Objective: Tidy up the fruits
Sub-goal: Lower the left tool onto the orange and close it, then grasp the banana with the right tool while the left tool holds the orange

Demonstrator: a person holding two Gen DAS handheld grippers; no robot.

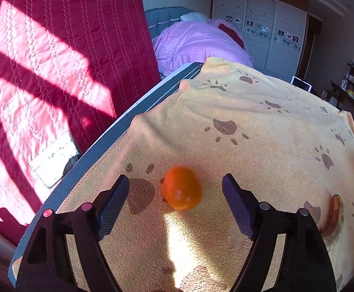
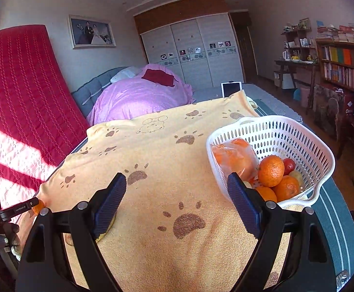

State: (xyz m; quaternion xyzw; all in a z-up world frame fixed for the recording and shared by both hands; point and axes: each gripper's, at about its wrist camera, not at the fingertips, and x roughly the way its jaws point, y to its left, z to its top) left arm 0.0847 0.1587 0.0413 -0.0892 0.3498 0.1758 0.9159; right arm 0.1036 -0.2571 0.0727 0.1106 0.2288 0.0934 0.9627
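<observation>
Left gripper spread around loose orange, right gripper spread, empty, white basket of fruit nearby, no legible writing.

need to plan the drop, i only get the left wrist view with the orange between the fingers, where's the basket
Observer: The white basket stands on the yellow towel, at its right edge in the right wrist view.
Operator: anything in it yet
Observer: Yes, several oranges, a bagged orange fruit and a red fruit.
Operator: is the right gripper carrying anything
Observer: No, the right gripper is open with only towel between its fingers.
</observation>
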